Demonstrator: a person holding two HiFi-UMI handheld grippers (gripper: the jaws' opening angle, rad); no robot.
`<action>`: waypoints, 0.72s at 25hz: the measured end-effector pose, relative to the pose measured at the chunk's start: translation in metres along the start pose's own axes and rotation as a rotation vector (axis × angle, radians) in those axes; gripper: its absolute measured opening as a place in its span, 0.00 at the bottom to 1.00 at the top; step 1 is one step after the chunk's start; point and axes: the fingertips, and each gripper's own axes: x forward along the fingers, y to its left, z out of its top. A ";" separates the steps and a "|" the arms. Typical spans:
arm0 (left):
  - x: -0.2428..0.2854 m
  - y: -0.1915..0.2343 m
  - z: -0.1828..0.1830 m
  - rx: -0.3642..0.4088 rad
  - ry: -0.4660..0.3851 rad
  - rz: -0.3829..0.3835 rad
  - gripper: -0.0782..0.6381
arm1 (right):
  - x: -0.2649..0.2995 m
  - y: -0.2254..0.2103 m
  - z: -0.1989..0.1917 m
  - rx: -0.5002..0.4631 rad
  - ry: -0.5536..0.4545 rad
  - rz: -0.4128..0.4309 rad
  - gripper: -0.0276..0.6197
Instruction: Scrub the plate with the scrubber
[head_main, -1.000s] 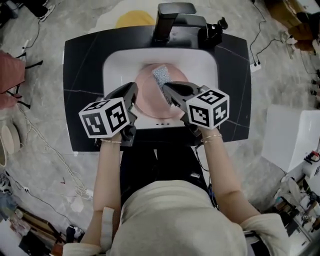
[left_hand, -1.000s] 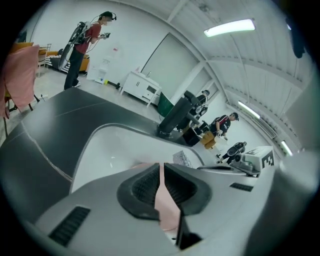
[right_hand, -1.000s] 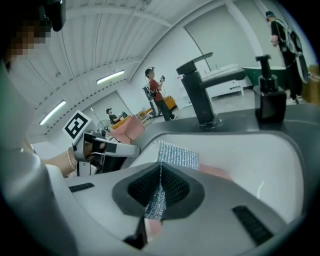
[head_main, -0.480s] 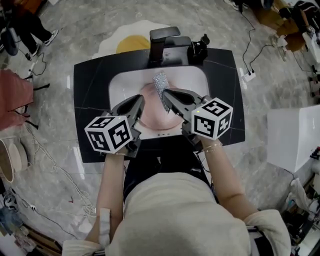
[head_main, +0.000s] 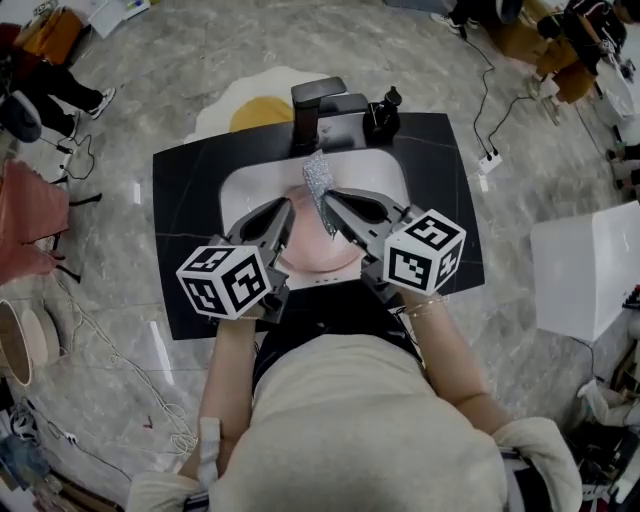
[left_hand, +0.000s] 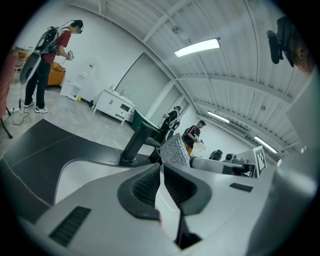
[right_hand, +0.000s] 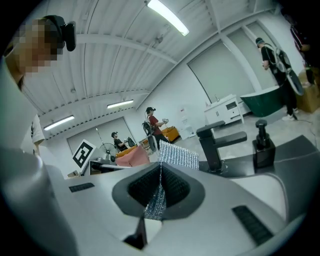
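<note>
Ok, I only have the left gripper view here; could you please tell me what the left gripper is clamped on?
Observer: The head view shows the left gripper shut on the rim of a round pink plate.
Operator: Thank you. Where is the plate?
Observer: It shows over the white sink, on the near side of the black tap.
Operator: And does the right gripper have the scrubber?
Observer: Yes. In the right gripper view, the right gripper is shut on the silver scrubber, which runs down between its jaws.
</note>
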 end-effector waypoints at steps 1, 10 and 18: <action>-0.002 -0.001 0.000 -0.004 -0.003 -0.002 0.16 | -0.002 0.001 0.002 0.002 -0.006 -0.001 0.07; -0.005 -0.012 -0.011 0.014 0.019 -0.019 0.16 | -0.017 -0.003 0.001 -0.015 -0.020 -0.055 0.07; -0.008 -0.012 -0.025 0.035 0.054 0.000 0.16 | -0.022 -0.003 -0.015 0.064 -0.031 -0.047 0.07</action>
